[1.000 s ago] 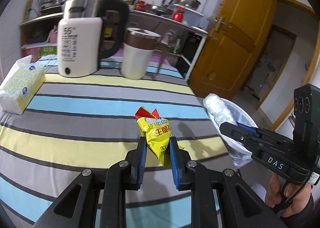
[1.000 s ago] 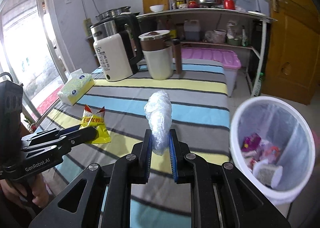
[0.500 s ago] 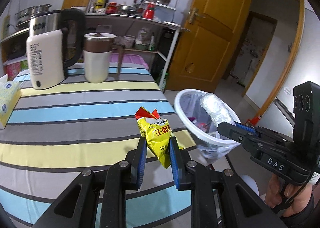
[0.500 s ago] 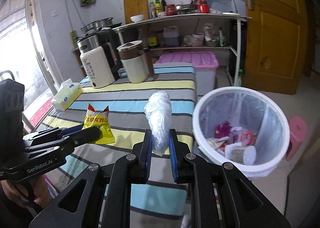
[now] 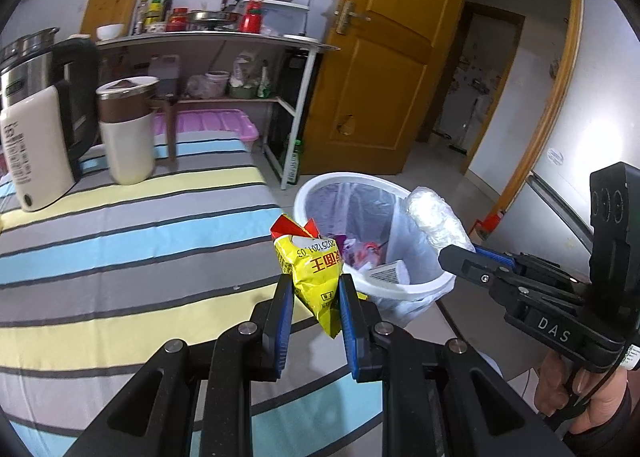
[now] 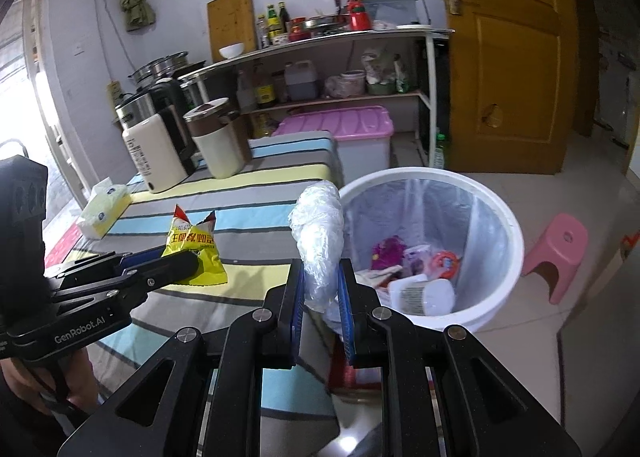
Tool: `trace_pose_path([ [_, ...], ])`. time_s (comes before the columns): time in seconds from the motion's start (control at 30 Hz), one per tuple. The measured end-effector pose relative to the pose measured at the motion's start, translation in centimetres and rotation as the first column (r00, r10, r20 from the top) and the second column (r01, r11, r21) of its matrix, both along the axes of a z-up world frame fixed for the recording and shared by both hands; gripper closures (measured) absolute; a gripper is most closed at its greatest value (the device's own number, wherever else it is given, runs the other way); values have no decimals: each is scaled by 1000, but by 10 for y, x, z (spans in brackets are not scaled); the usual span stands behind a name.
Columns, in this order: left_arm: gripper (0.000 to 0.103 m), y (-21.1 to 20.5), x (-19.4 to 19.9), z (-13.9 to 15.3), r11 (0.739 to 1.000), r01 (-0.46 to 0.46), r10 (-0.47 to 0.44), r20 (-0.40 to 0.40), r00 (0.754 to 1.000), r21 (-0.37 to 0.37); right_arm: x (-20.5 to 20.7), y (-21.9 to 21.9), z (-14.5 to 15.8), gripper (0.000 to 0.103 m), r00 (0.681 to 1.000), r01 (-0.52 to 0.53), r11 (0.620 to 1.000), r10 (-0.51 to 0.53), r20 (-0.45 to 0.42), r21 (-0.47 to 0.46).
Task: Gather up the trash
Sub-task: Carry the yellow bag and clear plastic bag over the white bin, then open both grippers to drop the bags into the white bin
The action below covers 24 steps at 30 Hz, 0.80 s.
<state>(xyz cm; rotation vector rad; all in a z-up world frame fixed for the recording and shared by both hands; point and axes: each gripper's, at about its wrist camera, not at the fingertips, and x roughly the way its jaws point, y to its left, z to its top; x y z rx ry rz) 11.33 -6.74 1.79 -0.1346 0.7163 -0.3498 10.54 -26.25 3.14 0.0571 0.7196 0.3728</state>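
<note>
Biggest thing in frame: striped table (image 5: 120, 241), with kettle (image 5: 36, 137) and cream jug (image 5: 126, 129) parked at the far end, well clear of the work. Tissue pack (image 6: 105, 211) sits near the table's other edge. None of those look like trash, so I'd leave them.

White bin (image 6: 508, 225) stands on the floor just beside the table end, clear liner inside, already holding several wrappers and a white container. Placement makes sense: anything lifted off the table only needs a short carry over the edge.

Right gripper (image 6: 322, 289) is clenched on a crumpled clear plastic wad (image 6: 318, 233), pinched low so most of the wad sticks up past the fingertips. In the left view the wad sits at the bin's near rim, not clearly over the opening.

Left gripper (image 5: 314, 297) is clamped on a yellow snack packet (image 5: 314, 269), torn red top up, lower corner hanging between the blue pads. From the right view it reads as above the table near its edge, short of the bin.

Both pieces are held, none dropped. My read: carry phase, both need to clear the rim before release. Risk: light film and foil may cling to pads or drift outside the liner.
</note>
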Motion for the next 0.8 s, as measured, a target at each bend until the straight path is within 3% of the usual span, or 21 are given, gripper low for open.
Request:
trace_pose_path([
  [0.5,80,-44,40,-4,996,92,-92,-4,996,5,17,-35,-13,86,995,93,996,-93,-34,-19],
  [0.8,80,-65,70,-22,992,125,-124,-54,991,17,34,-48,-31,86,988,130,990,-133,-78,-44],
])
